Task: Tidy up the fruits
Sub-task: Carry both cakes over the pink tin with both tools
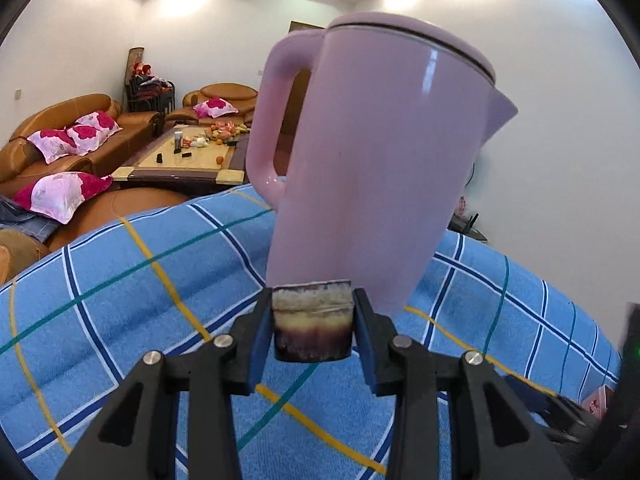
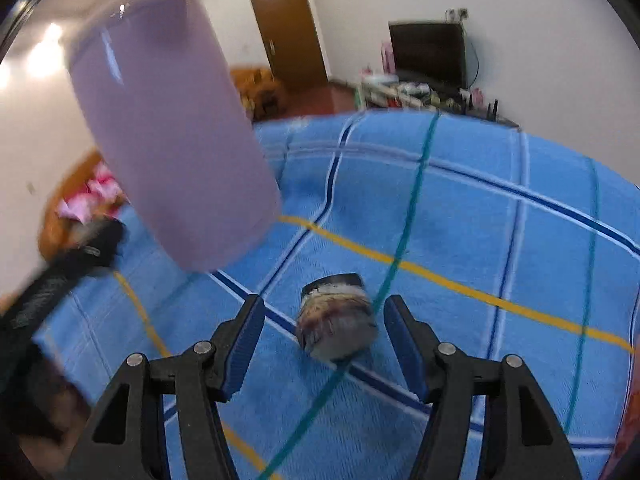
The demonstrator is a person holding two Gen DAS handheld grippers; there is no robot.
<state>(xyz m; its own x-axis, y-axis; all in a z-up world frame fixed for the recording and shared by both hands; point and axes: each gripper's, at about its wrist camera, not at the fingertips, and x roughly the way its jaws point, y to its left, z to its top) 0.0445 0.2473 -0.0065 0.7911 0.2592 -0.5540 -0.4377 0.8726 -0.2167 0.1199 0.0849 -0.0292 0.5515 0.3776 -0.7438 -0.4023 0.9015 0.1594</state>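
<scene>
My left gripper (image 1: 313, 322) is shut on a short dark-purple piece of sugarcane (image 1: 312, 324) with a pale cut end, held just in front of a tall pink lidded pitcher (image 1: 376, 160) on the blue checked cloth (image 1: 140, 300). In the right wrist view, my right gripper (image 2: 324, 340) is open, its blue pads on either side of a second sugarcane piece (image 2: 336, 316) lying on the cloth (image 2: 480, 220). The pitcher (image 2: 168, 132) shows blurred at the upper left. The left gripper (image 2: 80, 256) appears as a dark blur at the far left.
Beyond the cloth's far edge are orange sofas (image 1: 60, 144) with pink cushions and a coffee table (image 1: 188, 152) with fruit and small items. In the right wrist view a door (image 2: 292, 36), a TV (image 2: 430, 54) and a cluttered shelf stand by the wall.
</scene>
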